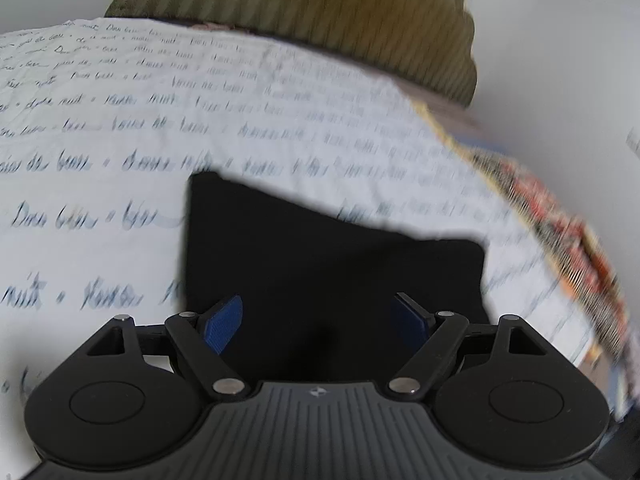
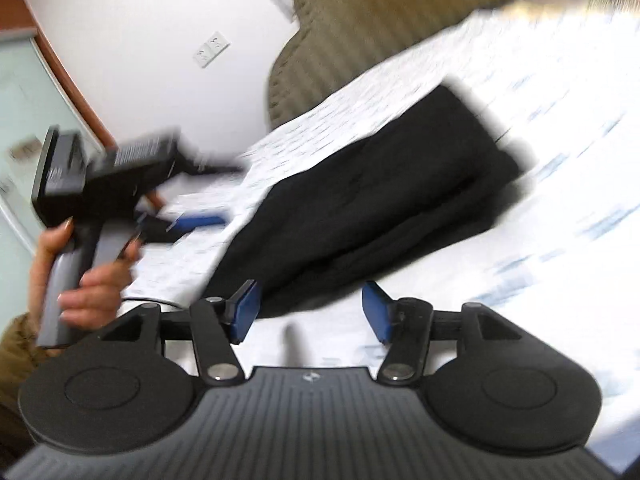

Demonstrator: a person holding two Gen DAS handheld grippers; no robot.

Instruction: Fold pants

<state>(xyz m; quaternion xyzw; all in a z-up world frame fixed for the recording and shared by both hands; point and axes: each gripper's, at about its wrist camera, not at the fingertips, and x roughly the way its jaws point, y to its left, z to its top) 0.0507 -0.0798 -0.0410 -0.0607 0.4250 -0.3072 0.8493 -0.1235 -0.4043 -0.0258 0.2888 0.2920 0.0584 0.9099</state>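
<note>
Black pants (image 1: 320, 264) lie folded in a dark slab on a white sheet (image 1: 120, 128) printed with blue handwriting. My left gripper (image 1: 318, 320) hovers over the near end of the pants, its blue pads (image 1: 224, 320) wide apart and open, gripping nothing. In the right wrist view the pants (image 2: 380, 200) stretch diagonally away. My right gripper (image 2: 311, 314) is open just off their near edge, over the white sheet (image 2: 560, 120), with nothing between its pads. A hand (image 2: 92, 284) holds the left gripper (image 2: 208, 196) at the pants' left side; it is blurred there.
An olive ribbed cushion (image 1: 320, 20) (image 2: 400, 20) stands at the far end of the bed. A patterned red and black blanket edge (image 1: 560, 232) runs along the right side. A white wall with a socket (image 2: 212, 50) and a wooden door frame (image 2: 68, 80) lie to the left.
</note>
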